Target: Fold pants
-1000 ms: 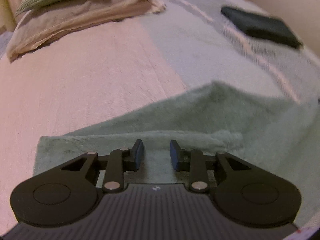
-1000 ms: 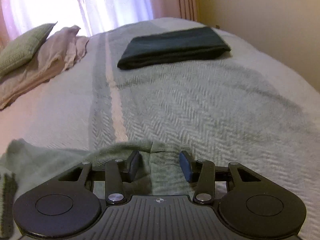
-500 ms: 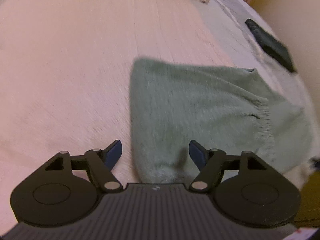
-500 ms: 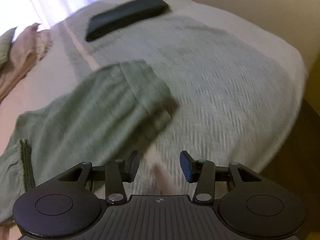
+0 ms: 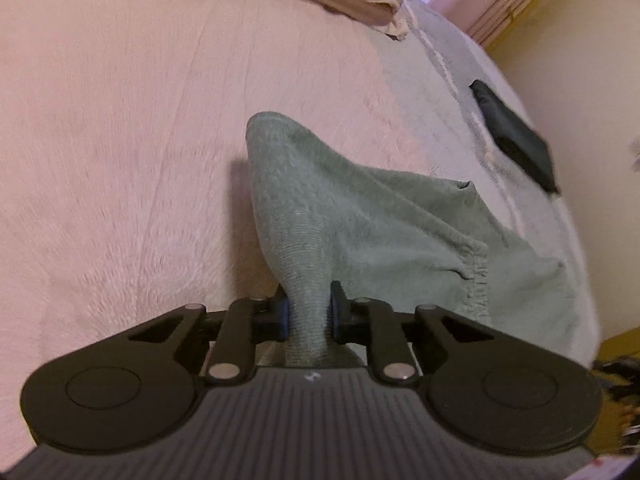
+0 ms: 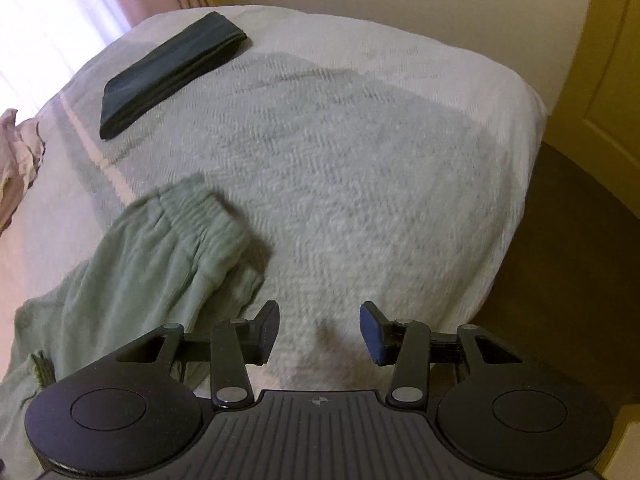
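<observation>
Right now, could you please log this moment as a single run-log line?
left gripper: just closed on soft sage-green pants | right gripper: open, empty | pants: partly lifted off bed

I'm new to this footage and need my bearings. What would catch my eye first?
The green pants, bunched on the pink and grey bed cover, rise to where the left tongs pinch a ribbed cuff. The right tongs stand open over bare cover. A dark folded cloth lies farther up the bed.

Left gripper (image 5: 308, 312): jaws had spread wide, then just closed, clamped on ribbed cuff of green pants (image 5: 360, 216); cloth drawn up into a taut cone. Right gripper (image 6: 319, 330): pulled clear of pants, nothing between jaws.
</observation>
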Demonstrator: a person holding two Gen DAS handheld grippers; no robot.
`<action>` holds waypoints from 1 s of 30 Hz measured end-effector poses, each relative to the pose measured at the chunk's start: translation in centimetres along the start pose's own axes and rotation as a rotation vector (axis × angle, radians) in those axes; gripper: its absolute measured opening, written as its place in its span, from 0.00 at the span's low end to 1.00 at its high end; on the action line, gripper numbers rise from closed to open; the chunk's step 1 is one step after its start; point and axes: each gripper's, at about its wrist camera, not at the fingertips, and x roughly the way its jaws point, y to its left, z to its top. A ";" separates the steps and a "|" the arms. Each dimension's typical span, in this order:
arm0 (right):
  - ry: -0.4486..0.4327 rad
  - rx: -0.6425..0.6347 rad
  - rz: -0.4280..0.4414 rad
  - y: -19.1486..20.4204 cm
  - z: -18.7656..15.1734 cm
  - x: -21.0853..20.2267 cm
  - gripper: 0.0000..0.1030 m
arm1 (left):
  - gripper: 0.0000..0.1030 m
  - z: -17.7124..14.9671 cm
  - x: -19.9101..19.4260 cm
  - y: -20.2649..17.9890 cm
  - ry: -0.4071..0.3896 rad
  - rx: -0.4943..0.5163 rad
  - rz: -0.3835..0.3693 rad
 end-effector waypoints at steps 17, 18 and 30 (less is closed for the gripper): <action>-0.059 -0.022 0.091 -15.2 15.6 -0.2 0.41 | 0.36 -5.6 3.1 -44.9 -0.047 0.560 -0.134; -0.053 -0.021 0.086 -15.7 15.7 0.0 0.41 | 0.36 -6.2 4.1 -45.9 -0.019 0.541 -0.164; 0.093 -0.156 0.599 -6.7 12.5 5.6 0.41 | 0.41 -4.7 4.9 -33.6 -0.080 0.404 0.090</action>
